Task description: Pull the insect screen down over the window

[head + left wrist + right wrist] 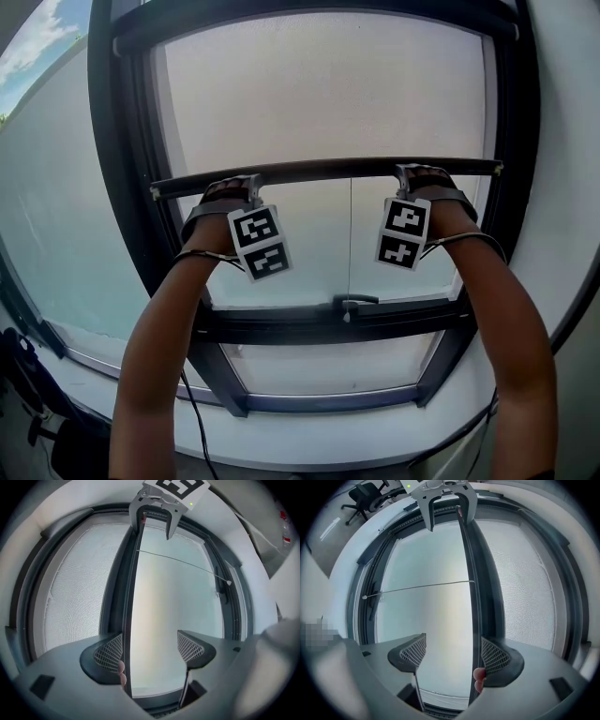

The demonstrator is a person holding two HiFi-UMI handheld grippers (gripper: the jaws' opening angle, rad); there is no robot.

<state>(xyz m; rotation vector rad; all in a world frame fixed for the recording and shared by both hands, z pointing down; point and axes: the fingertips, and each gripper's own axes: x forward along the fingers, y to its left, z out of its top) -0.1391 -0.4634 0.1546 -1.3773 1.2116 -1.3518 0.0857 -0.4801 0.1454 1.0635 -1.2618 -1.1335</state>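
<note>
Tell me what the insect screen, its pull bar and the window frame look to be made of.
Insect screen: fine woven mesh, pale grey and matt, likely fibreglass or plastic; the weave shows. Pull bar: dark, smooth, slight sheen, probably coated metal. Window frame: dark, matt, painted metal or plastic; can't tell which.

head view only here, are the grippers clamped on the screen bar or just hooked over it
Observer: Left gripper is open; the screen bar lies against one jaw only, with a gap to the other.
Operator: and the right one
Observer: Right gripper is open too, bar against one jaw, the person's fingertips showing beside it.
Operator: cord caught anywhere
Observer: The pull cord runs straight off the bar to a small bead, touching neither gripper.
</note>
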